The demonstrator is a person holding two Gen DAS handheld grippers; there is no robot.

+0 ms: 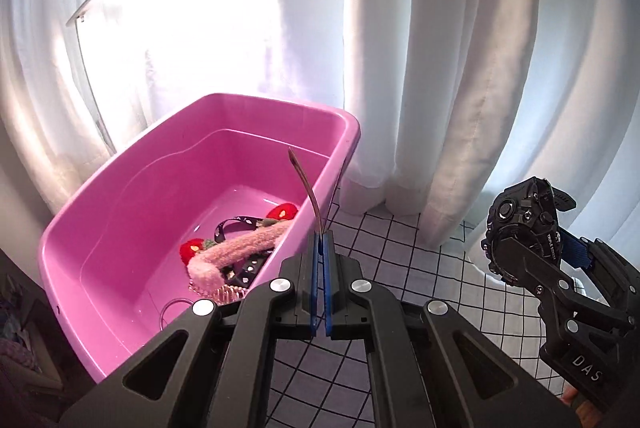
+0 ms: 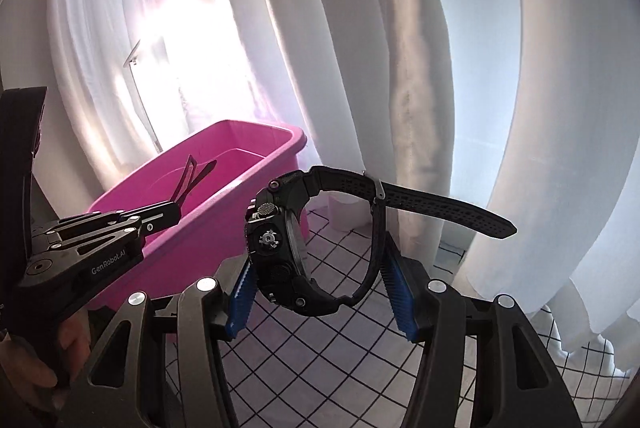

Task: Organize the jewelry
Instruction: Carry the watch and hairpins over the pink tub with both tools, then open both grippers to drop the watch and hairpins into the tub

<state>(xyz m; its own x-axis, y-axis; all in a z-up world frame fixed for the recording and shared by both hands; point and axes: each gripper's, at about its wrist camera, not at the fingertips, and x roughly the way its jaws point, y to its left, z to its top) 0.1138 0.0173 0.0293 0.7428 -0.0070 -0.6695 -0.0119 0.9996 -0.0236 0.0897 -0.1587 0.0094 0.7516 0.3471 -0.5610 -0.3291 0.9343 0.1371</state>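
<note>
Pink plastic forms the deep rectangular tub (image 1: 120,228) that sits on our white bench cover with its black grid lines (image 1: 420,260), right against the long white curtains (image 1: 440,67). On the tub floor we see a fluffy pink headband (image 1: 236,252) with red knitted strawberries lying over a black studded strap (image 1: 236,224), and a pale pink comb (image 1: 228,294) just beside them.

Our left tool (image 1: 322,234) has its blue pads pressed nearly together on the ends of a thin dark curved hairband (image 1: 306,183), which rises from the tips and arches above the tub's near right wall. In the right wrist view that same tool (image 2: 174,211) shows side-on in front of the tub (image 2: 224,211), the hairband's two arms (image 2: 188,179) poking up over the rim.

Our right tool (image 2: 316,274) stands wide, with a chunky black digital wristwatch (image 2: 276,248) held between its blue pads (image 2: 242,288): the case rests against the left pad and the looped strap against the right one, while the perforated strap tail sticks out to the right. The watch (image 1: 520,228) hangs above the bench, well to the right of the tub.
</note>
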